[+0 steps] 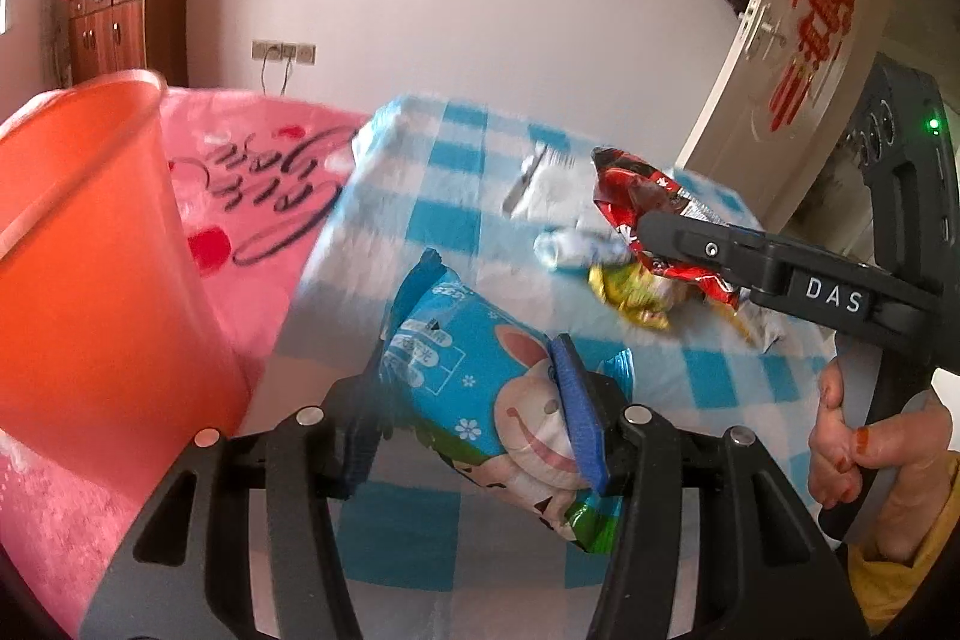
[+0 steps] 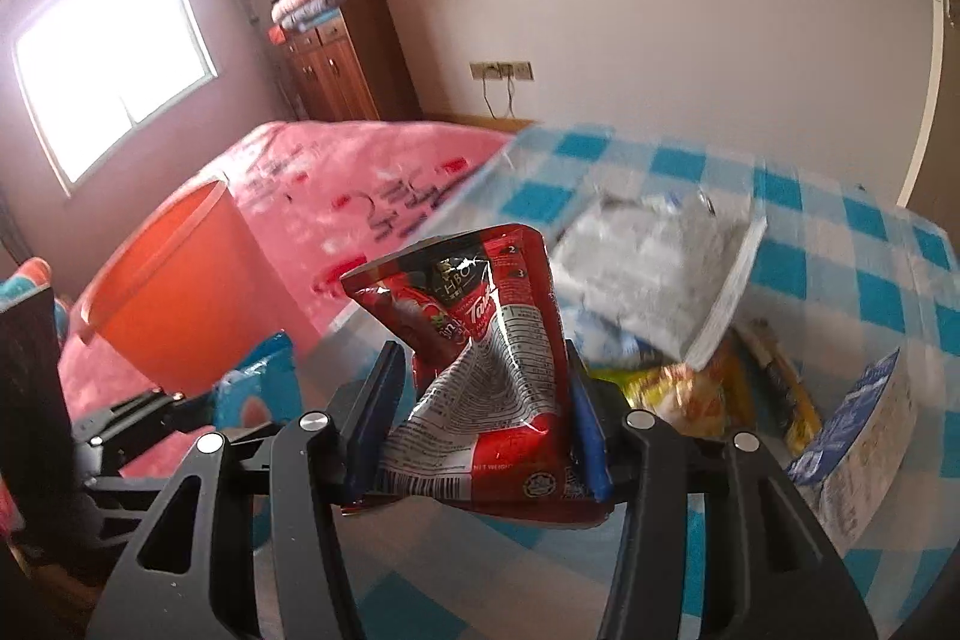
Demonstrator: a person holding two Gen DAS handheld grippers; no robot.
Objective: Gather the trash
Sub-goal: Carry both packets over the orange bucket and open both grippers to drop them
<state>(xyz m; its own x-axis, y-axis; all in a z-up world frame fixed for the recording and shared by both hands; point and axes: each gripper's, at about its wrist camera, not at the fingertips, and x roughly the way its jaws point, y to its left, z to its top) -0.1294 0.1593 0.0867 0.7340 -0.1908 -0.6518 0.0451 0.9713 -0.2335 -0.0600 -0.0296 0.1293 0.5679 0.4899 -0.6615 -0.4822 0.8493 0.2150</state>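
Wrappers are the business at hand: a crumpled red foil snack packet [image 2: 480,358] sits pinched between the blue pads of the right gripper [image 2: 480,412], lifted clear of the desk with its printed back facing the camera. A blue plastic snack bag with a cartoon rabbit [image 1: 480,388] is clamped in the left gripper [image 1: 474,424], likewise held up off the surface. Both grippers are closed to a middling width on their packets, not empty.

Judging by this, the task is part-way: two pieces are in hand but not yet dropped, and more litter lies on the blue-and-white checked cloth of the desk [image 2: 810,232]. What is left there includes a flat silver-grey foil pouch [image 2: 654,262], a yellow crinkled wrapper [image 2: 678,394] beside it, a blue-and-white carton [image 2: 858,436] at the right edge, and a small crumpled white scrap [image 1: 570,247].

An orange plastic bucket [image 1: 90,250] stands to the left, by the pink printed bedspread [image 2: 360,184], and looks like the bin for the trash. Its inside cannot be seen from either view, so whether it already holds anything is unclear. The next move probably calls for carrying both packets over its rim. A hand [image 1: 840,442] grips the right tool's handle.
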